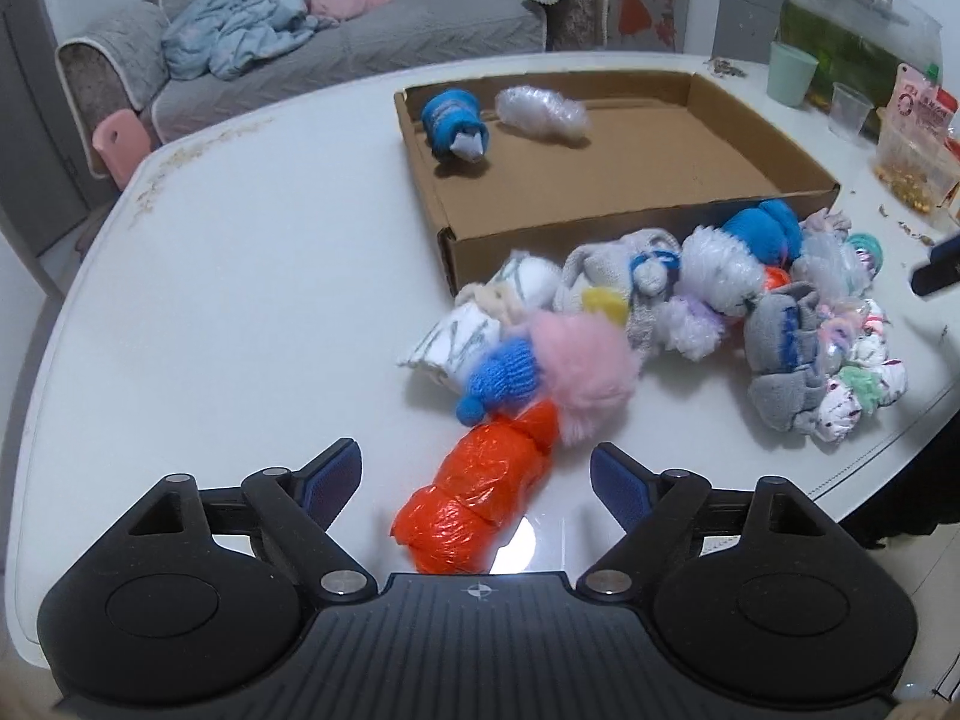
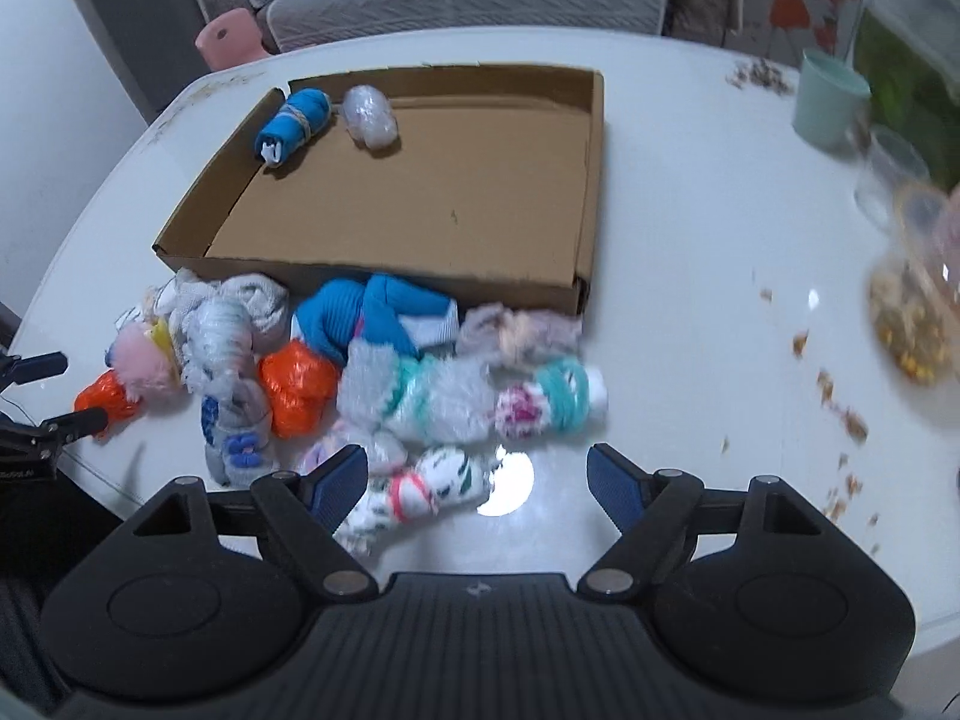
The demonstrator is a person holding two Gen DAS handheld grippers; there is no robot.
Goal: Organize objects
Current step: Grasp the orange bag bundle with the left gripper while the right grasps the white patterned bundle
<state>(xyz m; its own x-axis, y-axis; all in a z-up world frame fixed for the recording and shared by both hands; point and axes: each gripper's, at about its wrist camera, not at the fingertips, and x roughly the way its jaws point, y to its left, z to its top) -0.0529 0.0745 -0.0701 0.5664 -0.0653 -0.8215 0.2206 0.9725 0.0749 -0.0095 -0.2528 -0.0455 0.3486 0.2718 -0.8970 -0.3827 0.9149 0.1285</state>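
Note:
A shallow cardboard box [image 1: 738, 138] [image 2: 591, 180] lies on the white table. It holds a blue rolled sock [image 1: 453, 126] [image 2: 294, 120] and a clear plastic bundle [image 1: 543, 111] [image 2: 369, 114]. A pile of rolled socks and bundles [image 1: 690, 300] [image 2: 372, 360] lies in front of the box. My left gripper [image 1: 477, 480] is open, with an orange plastic-wrapped bundle [image 1: 480, 492] [image 2: 105, 399] between its fingers, untouched. My right gripper [image 2: 477, 480] is open over a white patterned sock roll [image 2: 420, 492] beside its left finger [image 2: 342, 480]. The left gripper's fingers [image 2: 66, 420] show at the left edge of the right wrist view.
A pale green cup [image 1: 792, 72] [image 2: 828, 102], a clear cup [image 1: 849, 111], snack bags [image 1: 912, 150] and crumbs [image 2: 840, 402] sit at the table's right side. A grey sofa [image 1: 360, 30] stands beyond the table. A pink stool [image 1: 120, 144] is at the far edge.

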